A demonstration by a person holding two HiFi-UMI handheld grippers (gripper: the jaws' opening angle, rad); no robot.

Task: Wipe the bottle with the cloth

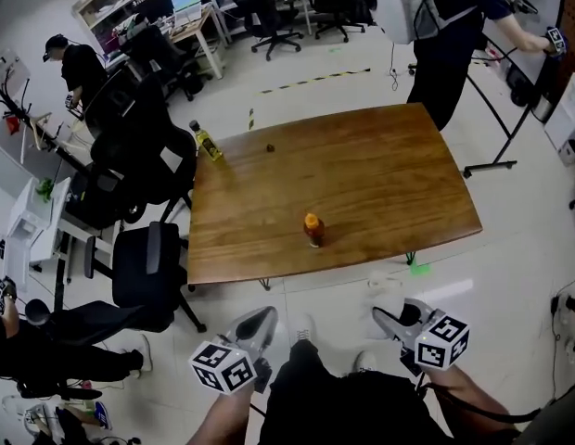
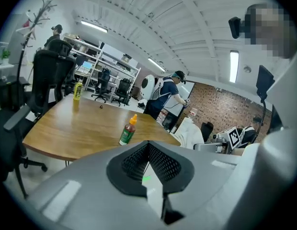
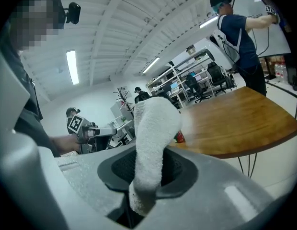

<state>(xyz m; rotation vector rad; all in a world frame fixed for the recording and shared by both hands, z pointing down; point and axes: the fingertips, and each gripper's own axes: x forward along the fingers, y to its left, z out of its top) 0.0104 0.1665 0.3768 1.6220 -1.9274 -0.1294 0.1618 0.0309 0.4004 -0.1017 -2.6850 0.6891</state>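
Hiding most of the bottle (image 3: 180, 137): cloth (image 3: 152, 138) in right tongs (image 3: 144, 186).

The bottle (image 1: 313, 230) stands upright on the wooden table (image 1: 380, 170), near the edge closest to the person and roughly midway along it. It is small, with an orange cap, a dark reddish body and a green label that shows in the left gripper view (image 2: 128, 130). Its cap is on. Nothing touches it.

The cloth (image 3: 151, 143) is white, thick and looped like towelling. It is clamped between the jaws of the right gripper (image 3: 147, 176), bunched into a narrow roll that rises out past the jaw tips and folds over at the top. It hangs off the table, well apart from the bottle.
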